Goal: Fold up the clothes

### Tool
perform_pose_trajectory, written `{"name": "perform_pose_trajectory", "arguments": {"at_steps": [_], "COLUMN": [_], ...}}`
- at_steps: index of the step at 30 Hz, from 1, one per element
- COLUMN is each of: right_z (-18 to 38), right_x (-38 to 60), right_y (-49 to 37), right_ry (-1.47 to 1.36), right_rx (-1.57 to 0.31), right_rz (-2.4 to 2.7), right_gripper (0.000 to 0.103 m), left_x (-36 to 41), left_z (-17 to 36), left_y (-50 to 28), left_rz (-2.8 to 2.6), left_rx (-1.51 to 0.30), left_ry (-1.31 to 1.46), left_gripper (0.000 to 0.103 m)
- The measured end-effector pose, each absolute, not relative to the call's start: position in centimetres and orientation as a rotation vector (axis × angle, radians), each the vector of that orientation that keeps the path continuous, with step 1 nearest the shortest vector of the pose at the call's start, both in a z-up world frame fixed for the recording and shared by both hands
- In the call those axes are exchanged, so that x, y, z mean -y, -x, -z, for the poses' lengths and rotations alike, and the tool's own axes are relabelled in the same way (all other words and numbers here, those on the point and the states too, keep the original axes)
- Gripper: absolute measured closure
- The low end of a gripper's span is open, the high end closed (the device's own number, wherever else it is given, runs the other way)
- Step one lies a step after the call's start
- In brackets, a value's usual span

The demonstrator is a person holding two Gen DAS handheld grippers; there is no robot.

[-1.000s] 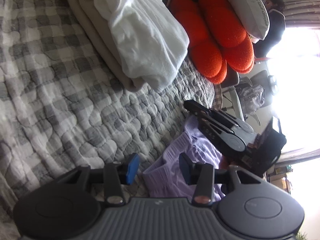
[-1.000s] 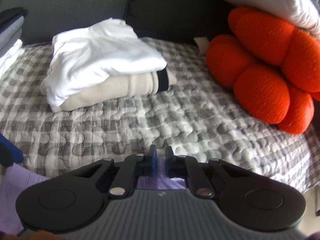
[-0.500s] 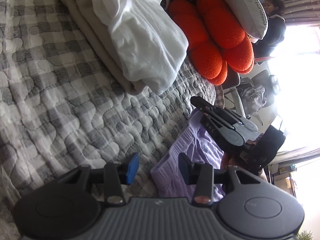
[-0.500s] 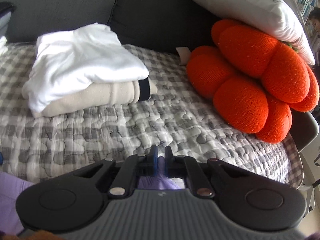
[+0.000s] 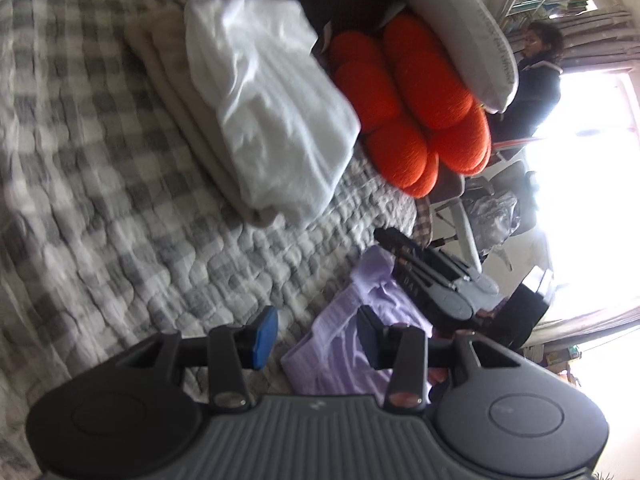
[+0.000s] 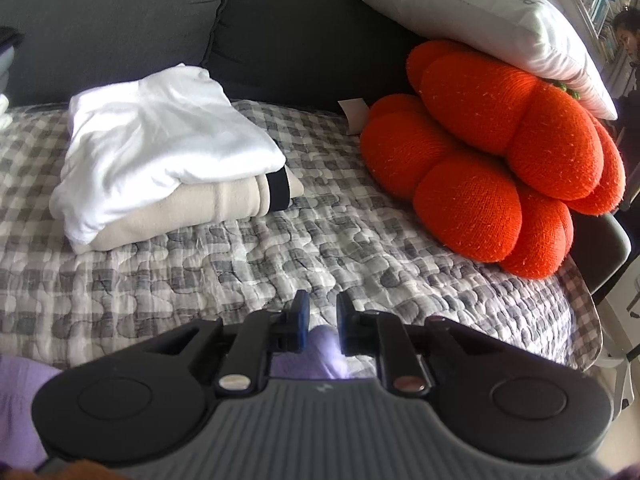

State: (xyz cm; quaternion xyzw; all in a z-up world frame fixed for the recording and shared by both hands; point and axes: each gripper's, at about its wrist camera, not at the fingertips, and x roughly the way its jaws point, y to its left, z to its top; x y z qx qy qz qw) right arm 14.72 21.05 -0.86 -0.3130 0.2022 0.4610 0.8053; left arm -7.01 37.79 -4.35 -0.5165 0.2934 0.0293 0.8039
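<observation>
Your right gripper [image 6: 319, 322] is nearer: the lilac garment [image 5: 360, 344] lies on the quilt [image 6: 320, 248] in front of the folded stack [image 6: 160, 160], a fold between its opening fingers, while your left gripper [image 5: 316, 336] hangs half-spread over its edge.

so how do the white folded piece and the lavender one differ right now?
The white garment is folded square and rests on a beige folded garment; the lavender garment lies loose and crumpled at the quilt's near edge. Neither gripper touches the white one; the lavender one sits between the right gripper's opening jaws, and the left gripper stands open over it. Both lie on the same checked quilt.
</observation>
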Motion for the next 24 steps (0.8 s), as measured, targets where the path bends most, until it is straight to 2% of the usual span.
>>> {"name": "perform_pose_trajectory", "arguments": {"at_steps": [19, 24], "right_z": [-0.9, -0.5], "right_x": [-18.3, -17.3], "right_y": [-8.9, -7.3], "right_ry": [0.795, 0.836], "right_rx": [-0.394, -0.403], "right_rz": [-1.024, -1.024], "right_gripper": [0.086, 0.081], "left_x": [-33.3, -32.1], "left_z": [6.1, 6.1], "left_y": [5.2, 5.2], "left_rz": [-0.067, -0.097], "left_rx": [-0.756, -0.734], "left_ry": [1.061, 1.008], "left_gripper": [0.059, 0.059]}}
